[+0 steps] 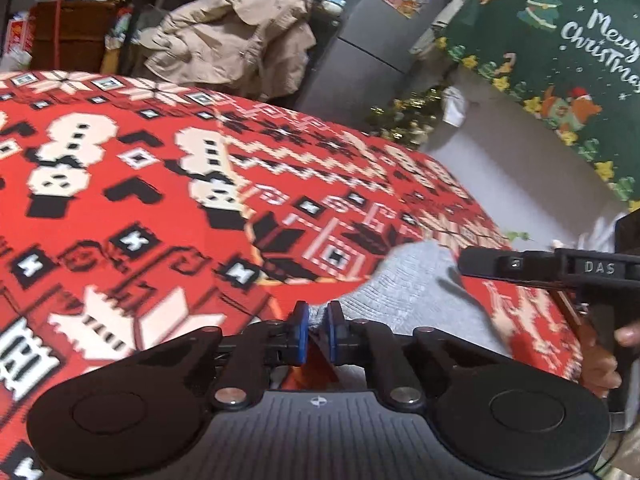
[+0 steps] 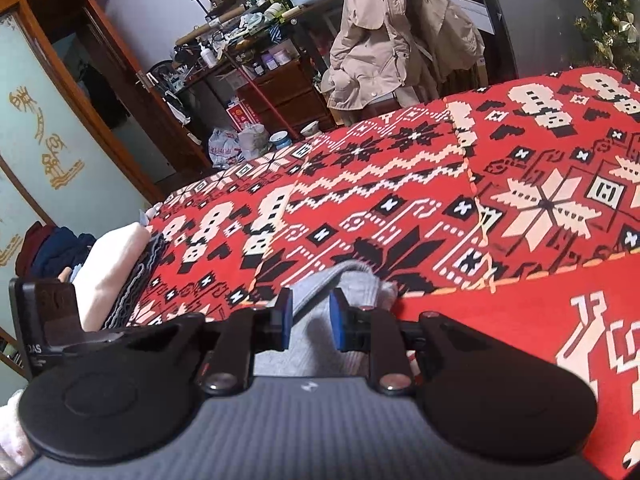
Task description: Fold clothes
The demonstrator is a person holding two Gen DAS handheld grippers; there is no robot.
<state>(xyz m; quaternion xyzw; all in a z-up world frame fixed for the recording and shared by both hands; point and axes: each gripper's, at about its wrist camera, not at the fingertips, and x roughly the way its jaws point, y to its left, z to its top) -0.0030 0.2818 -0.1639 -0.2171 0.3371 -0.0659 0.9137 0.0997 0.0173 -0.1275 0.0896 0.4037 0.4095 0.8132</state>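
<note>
A grey knit garment (image 1: 416, 292) lies on the red patterned cloth (image 1: 160, 208) that covers the surface. My left gripper (image 1: 318, 326) is shut on an edge of this grey knit, its blue pads close together with fabric pinched between them. In the right wrist view the same grey garment (image 2: 316, 332) runs between the blue pads of my right gripper (image 2: 310, 318), which is shut on a bunched fold of it. The right gripper's black body (image 1: 560, 266) and the hand holding it show at the left view's right edge.
A stack of folded clothes, white on top (image 2: 108, 272), sits at the left edge of the red cloth (image 2: 400, 184). A beige coat (image 2: 392, 32) hangs on a chair beyond. A green Christmas mat (image 1: 560, 60) lies on the floor to the right. Cluttered shelves (image 2: 240, 40) stand behind.
</note>
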